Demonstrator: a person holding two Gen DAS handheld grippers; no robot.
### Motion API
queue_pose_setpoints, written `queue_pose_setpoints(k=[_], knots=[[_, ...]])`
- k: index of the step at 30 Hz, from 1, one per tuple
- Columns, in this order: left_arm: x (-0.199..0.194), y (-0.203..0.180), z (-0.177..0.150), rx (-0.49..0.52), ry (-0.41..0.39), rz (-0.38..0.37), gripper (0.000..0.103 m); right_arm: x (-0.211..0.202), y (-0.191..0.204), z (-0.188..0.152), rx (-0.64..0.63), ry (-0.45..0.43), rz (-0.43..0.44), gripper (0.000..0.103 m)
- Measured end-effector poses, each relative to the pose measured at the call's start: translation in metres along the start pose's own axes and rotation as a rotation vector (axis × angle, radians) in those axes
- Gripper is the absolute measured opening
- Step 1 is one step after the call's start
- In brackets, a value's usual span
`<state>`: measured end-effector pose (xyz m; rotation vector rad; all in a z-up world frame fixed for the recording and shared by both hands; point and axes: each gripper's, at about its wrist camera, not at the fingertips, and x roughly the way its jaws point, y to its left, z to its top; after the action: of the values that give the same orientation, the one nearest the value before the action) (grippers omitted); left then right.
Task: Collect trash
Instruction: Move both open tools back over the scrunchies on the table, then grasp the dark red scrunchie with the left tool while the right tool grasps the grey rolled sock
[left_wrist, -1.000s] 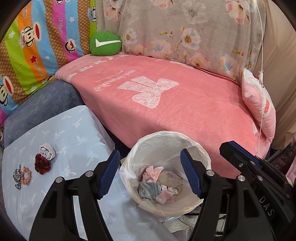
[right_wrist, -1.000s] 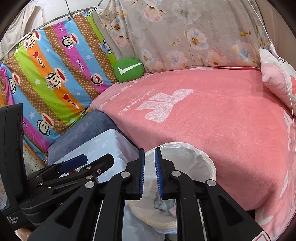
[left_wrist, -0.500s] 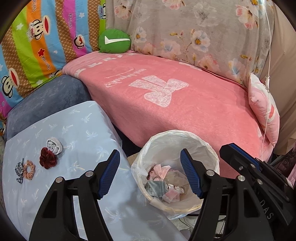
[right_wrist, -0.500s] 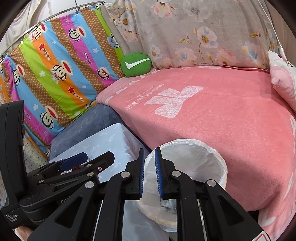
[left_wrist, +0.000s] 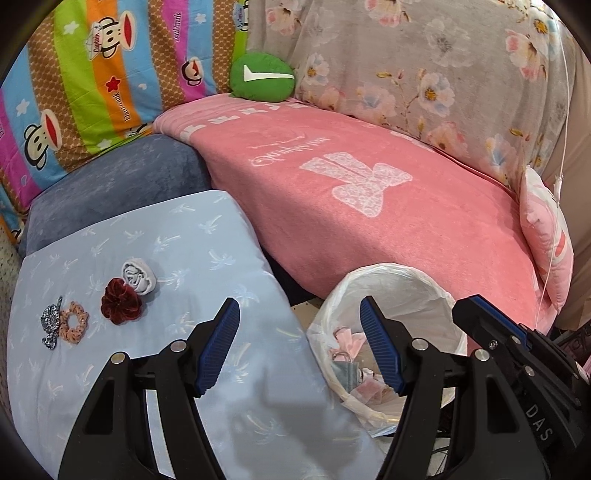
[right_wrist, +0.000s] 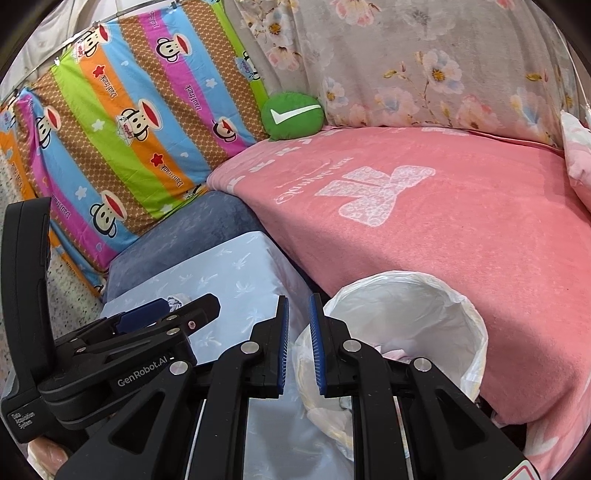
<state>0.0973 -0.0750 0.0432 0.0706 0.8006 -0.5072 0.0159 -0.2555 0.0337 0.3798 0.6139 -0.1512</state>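
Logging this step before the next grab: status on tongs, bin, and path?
Left tongs open, empty; right tongs nearly shut, empty. Lined bin beside table, trash inside. Scrunchies on blue tablecloth, untouched. Path clear.

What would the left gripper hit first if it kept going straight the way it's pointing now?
Probably the right-hand edge of the light blue cloth, near the gap before the lined trash bin. The left gripper is open and empty. Depth is unclear; slightly higher, it would meet the pink blanket.
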Motion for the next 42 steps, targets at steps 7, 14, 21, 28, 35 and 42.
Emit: queue_pose_setpoints(k=[7, 14, 21, 28, 35, 42], knots=[[0.003, 0.024, -0.002, -0.042, 0.008, 0.019, 0.065, 0.015, 0.018, -0.003, -0.026, 0.029, 0.017, 0.015], [0.006, 0.052, -0.007, -0.092, 0.019, 0.047, 0.067, 0.032, 0.041, -0.006, -0.052, 0.059, 0.034, 0.019], [0.012, 0.086, -0.012, -0.163, 0.029, 0.086, 0.078, 0.054, 0.066, -0.010, -0.087, 0.093, 0.051, 0.020], [0.024, 0.128, -0.020, -0.239, 0.064, 0.126, 0.079, 0.080, 0.092, -0.016, -0.115, 0.133, 0.067, 0.021], [0.045, 0.169, -0.025, -0.305, 0.106, 0.154, 0.084, 0.116, 0.117, -0.022, -0.136, 0.181, 0.086, 0.021], [0.078, 0.201, -0.028, -0.353, 0.164, 0.149, 0.084, 0.156, 0.138, -0.025, -0.143, 0.222, 0.096, 0.021]])
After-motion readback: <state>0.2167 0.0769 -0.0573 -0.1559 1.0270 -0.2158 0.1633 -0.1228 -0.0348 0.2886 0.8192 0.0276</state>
